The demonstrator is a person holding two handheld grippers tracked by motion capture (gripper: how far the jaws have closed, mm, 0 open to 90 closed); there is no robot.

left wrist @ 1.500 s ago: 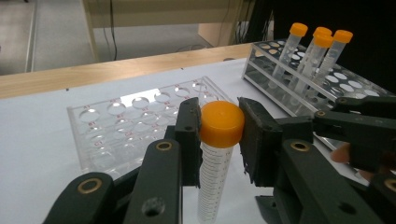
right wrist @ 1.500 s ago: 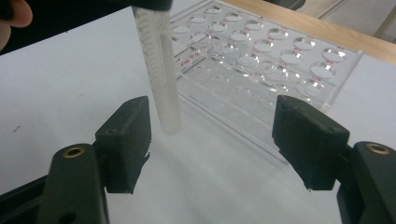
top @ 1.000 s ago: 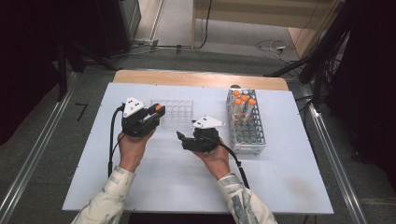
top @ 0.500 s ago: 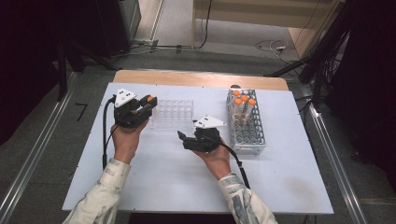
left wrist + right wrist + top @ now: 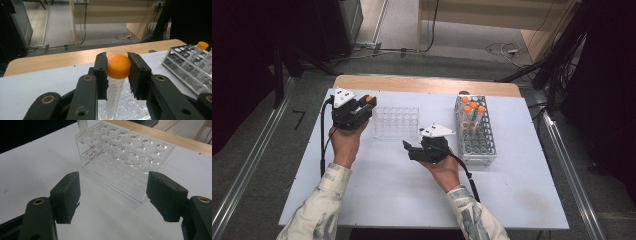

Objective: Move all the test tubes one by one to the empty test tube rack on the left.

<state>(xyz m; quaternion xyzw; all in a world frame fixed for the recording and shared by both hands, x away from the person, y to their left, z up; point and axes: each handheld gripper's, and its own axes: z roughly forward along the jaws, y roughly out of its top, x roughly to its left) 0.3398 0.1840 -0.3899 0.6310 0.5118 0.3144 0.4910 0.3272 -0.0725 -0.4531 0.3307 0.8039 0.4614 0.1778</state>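
Note:
My left gripper (image 5: pixel 367 102) is shut on the orange cap of a clear graduated tube (image 5: pixel 118 66), which hangs upright between the pads. It hovers at the left end of the clear plastic rack (image 5: pixel 396 122), and the tube's lower end (image 5: pixel 82 127) reaches down to a corner hole there. My right gripper (image 5: pixel 406 146) rests low in front of that clear rack (image 5: pixel 125 157). Its jaws have just been opening and stand wide, with nothing between them (image 5: pixel 113 195).
A metal wire rack (image 5: pixel 474 132) with three orange-capped tubes (image 5: pixel 473 106) stands to the right of the right hand. A wooden strip (image 5: pixel 427 85) runs along the far edge of the white table (image 5: pixel 377 190). Cables trail from both grippers.
My left gripper has carried the tube to the left and farther from the person, toward the clear rack's left end. The right hand has kept its place.

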